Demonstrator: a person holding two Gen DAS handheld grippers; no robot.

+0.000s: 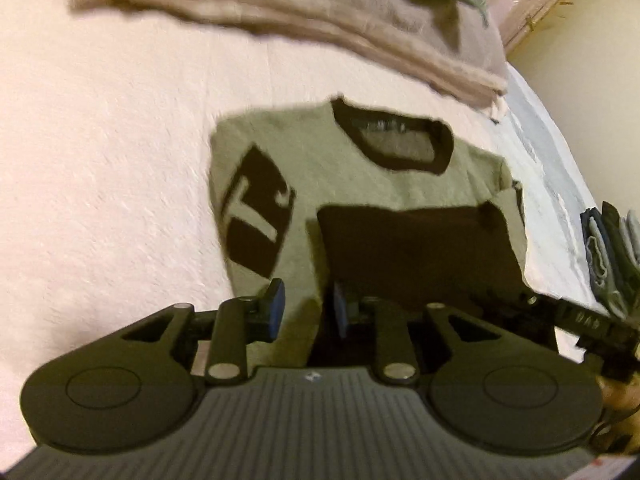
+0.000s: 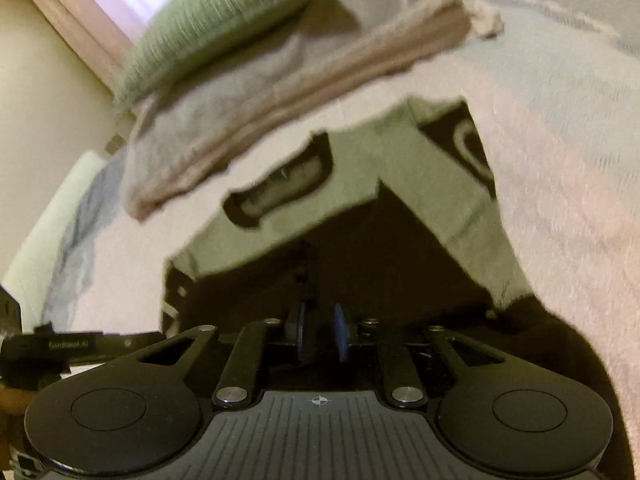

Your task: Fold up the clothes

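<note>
Left and right wrist views. An olive-green sweater (image 1: 340, 168) with a dark collar and a dark block graphic lies on a pale pink bedspread (image 1: 100, 160), partly folded, with a dark panel across its lower part.

The left gripper (image 1: 308, 308) is at the sweater's near edge. Its blue-padded jaws stand a moderate gap apart, with green and dark fabric seen between them; whether they pinch the cloth cannot be told.

The right gripper (image 2: 320, 334) is over the dark part of the sweater (image 2: 400, 172). Its jaws stand at a narrow gap, and whether cloth lies between them cannot be told because of the shadow.

Beyond the collar lies a folded beige blanket (image 1: 320, 20), with a ribbed green cushion (image 2: 224, 20) on top. A stack of folded dark clothes (image 1: 612, 256) sits at the far right of the left view. Both views are motion-blurred.
</note>
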